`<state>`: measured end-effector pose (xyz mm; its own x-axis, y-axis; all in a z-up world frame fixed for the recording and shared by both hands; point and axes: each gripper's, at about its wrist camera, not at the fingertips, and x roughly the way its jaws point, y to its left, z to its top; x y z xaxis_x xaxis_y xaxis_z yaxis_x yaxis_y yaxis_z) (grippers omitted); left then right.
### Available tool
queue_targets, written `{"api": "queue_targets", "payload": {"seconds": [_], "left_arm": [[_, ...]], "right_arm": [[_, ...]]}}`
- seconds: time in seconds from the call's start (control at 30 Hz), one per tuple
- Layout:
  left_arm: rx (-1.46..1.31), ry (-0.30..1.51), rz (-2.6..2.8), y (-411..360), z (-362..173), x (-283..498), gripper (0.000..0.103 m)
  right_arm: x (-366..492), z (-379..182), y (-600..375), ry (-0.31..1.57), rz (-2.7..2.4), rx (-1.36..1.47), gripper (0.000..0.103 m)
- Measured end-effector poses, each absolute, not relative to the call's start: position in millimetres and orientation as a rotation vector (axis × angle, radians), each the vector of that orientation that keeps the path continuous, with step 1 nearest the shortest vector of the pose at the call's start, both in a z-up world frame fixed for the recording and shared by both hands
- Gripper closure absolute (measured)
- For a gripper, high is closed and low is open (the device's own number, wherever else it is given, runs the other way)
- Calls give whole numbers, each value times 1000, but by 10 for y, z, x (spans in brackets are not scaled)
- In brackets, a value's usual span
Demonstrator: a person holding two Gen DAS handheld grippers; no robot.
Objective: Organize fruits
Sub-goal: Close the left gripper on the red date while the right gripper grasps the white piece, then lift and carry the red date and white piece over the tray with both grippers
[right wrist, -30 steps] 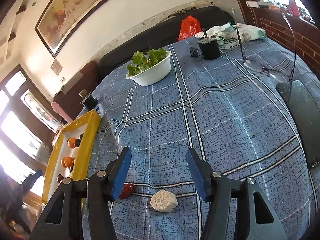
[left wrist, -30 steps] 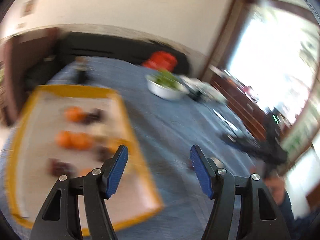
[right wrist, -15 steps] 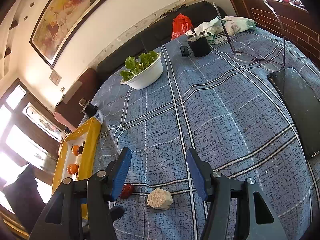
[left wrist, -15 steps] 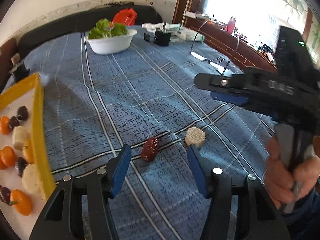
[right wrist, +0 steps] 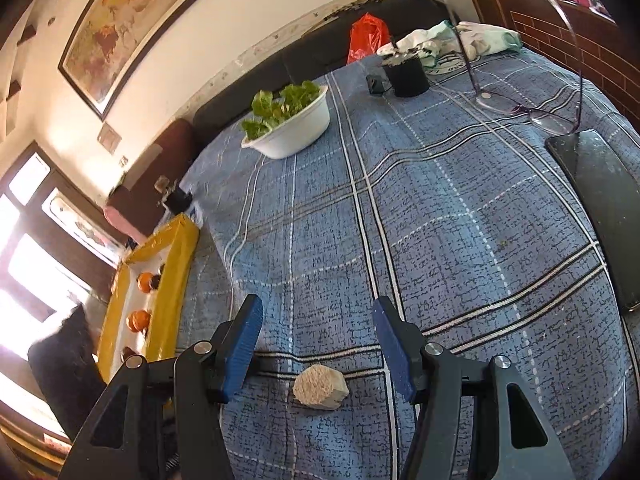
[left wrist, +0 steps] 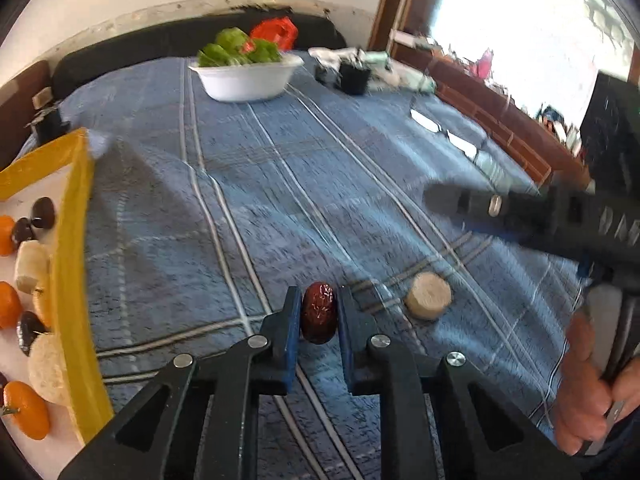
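Observation:
My left gripper (left wrist: 319,314) is shut on a dark red date (left wrist: 318,312) low over the blue checked tablecloth (left wrist: 280,184). A pale banana slice (left wrist: 428,295) lies just to its right; it also shows in the right wrist view (right wrist: 320,387). My right gripper (right wrist: 316,336) is open above and around that slice, not touching it. The yellow-rimmed tray (left wrist: 76,248) at the left holds oranges (left wrist: 24,410), dark dates (left wrist: 43,212) and banana pieces (left wrist: 30,266). The tray also shows in the right wrist view (right wrist: 172,276).
A white bowl of lettuce (left wrist: 248,76) stands at the back of the table. A black cup (right wrist: 406,74), glasses (right wrist: 532,110), a black phone (right wrist: 604,208), a cloth (right wrist: 480,38) and a red bag (right wrist: 366,38) lie at the far right.
My left gripper swung from the tray toward the table, came down over the date and closed on it. My right gripper stayed open and drew a little closer over the banana slice.

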<state>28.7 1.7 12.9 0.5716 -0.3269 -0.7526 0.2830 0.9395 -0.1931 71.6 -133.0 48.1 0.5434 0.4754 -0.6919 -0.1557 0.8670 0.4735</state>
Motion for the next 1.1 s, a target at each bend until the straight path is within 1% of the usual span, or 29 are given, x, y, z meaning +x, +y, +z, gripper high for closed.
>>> {"api": "queue_targets", "payload": {"seconds": [0.17,0.47,0.5,0.53,0.57,0.6,0.63,0.87,1.1], "left_arm": [[-123,821,-318,216,262,283,87],[-148,798,-333,264,344,249,87],[-147,796,-331,265,341,239,87],[-148,796,-331,267,341,240,87],[-150,796,-330,267,336,247,87],[-151,796,-329,266,334,252,87],[-153,797,-328,268,333,254,87],[-146,783,-316,264,345,252,87],[-158,761,-311,297,395,221,87]], "right_arm": [[667,439,-1199,958,390,278,41],[396,330,-905,953,399,-15,41],[402,314,-882,953,401,-31,43],[397,295,-857,953,403,-50,53],[401,273,-843,959,400,-68,61],[395,271,-844,947,390,-82,67],[399,266,-851,948,392,-78,69],[403,382,-987,881,425,44,69],[395,448,-1002,851,423,79,69]]}}
